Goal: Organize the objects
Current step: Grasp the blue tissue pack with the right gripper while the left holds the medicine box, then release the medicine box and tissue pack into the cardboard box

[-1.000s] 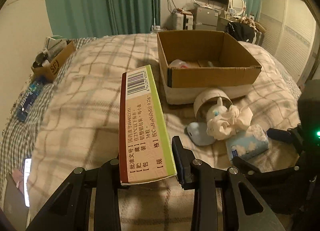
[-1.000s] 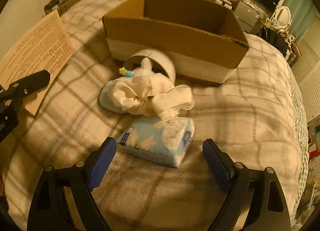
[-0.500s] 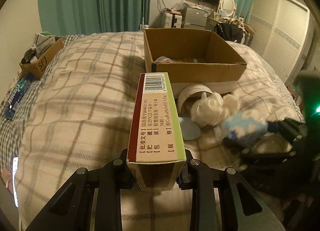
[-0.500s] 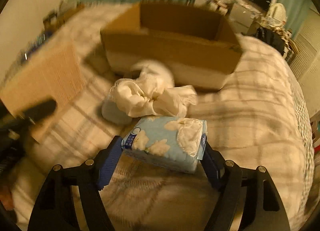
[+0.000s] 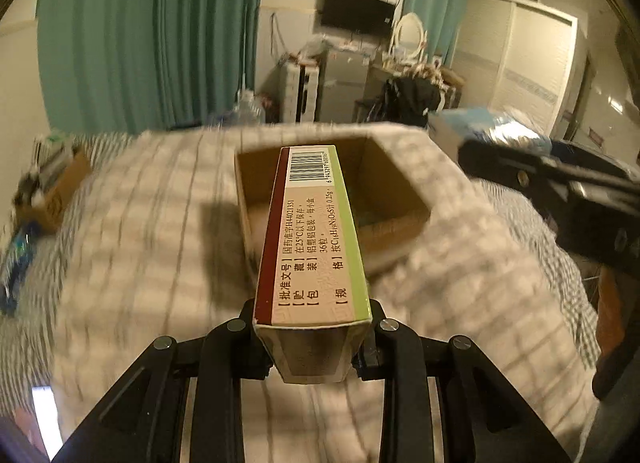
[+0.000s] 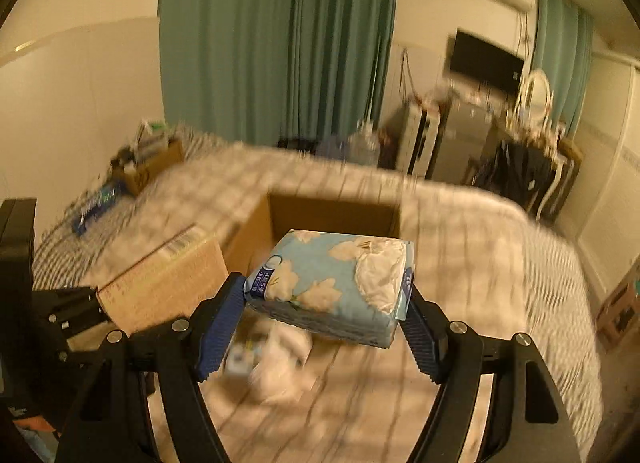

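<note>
Cardboard box (image 5: 394, 199) blurred inside; left gripper (image 5: 312, 337) clamps medicine carton (image 5: 310, 239), right gripper (image 6: 326, 317) tissue pack (image 6: 332, 283).

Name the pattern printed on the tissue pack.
White flowers on light blue, seen best in the right wrist view: tissue pack.

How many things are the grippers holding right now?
2: a medicine box clamped in the left gripper, and a blue tissue pack in the right gripper.

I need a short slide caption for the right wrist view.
Right tool holding a blue tissue pack above the plaid bed, facing the open cardboard box.
</note>
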Tool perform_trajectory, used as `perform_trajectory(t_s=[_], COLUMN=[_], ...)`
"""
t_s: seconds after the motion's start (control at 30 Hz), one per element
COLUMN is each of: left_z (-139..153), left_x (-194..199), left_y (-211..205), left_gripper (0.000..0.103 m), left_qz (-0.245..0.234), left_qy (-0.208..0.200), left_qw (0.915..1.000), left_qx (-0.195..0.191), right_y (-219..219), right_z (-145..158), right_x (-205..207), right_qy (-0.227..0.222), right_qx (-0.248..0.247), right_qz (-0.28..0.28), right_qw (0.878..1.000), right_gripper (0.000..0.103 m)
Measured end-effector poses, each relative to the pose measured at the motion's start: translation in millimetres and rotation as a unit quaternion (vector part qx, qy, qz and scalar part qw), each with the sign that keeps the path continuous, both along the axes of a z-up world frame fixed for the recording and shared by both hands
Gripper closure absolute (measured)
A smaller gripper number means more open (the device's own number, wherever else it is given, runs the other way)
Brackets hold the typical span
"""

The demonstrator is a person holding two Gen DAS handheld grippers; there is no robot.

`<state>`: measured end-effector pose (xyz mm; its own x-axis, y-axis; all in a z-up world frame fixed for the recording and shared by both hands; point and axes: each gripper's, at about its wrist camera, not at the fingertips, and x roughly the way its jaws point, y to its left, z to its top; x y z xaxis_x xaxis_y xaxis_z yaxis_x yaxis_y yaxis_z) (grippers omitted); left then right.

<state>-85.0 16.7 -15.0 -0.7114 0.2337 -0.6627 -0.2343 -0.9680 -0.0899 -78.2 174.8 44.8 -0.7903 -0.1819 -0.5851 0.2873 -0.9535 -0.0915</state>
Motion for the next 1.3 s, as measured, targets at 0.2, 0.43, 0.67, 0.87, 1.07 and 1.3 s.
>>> perform_trajectory(t_s=[0.2,0.43,0.67,0.87,1.07,1.3], left_z=[46.0,25.4,-31.1,-34.4,2.0,55.2], left_x=[-64.9,-132.6,-146.8,-144.4,-121.1,-59.5], left_y=[10.6,31.9,39.8,36.7,18.6,-12.1], left_gripper=[0.074,0.074,0.074,0.045,0.009,0.000], left_qz=[0.013,0.022,0.002,-0.006,0.013,0.056], left_qy=[0.041,0.075,0.019,0.018,0.059,0.091], left_qw=[0.9991,0.9960,0.9988,0.9985,0.9979,0.9934], left_qx=[-0.006,-0.043,-0.046,-0.051,-0.023,-0.040], right_y=[3.3,20.4,33.3,39.0,33.9,36.7], right_z=[43.5,7.8,-63.5,-62.0,-19.1,44.9], right_x=[-73.4,-163.3,-182.4,-181.7,-147.4,-68.8], right_qy=[0.008,-0.051,-0.104,-0.093,-0.036,0.033], right_qx=[-0.027,-0.046,-0.053,-0.068,-0.049,-0.027], right_qz=[-0.006,-0.053,-0.066,-0.080,-0.076,-0.067], right_qw=[1.000,0.996,0.991,0.990,0.995,0.997], right_gripper=[0.029,0.029,0.029,0.011,0.007,0.003])
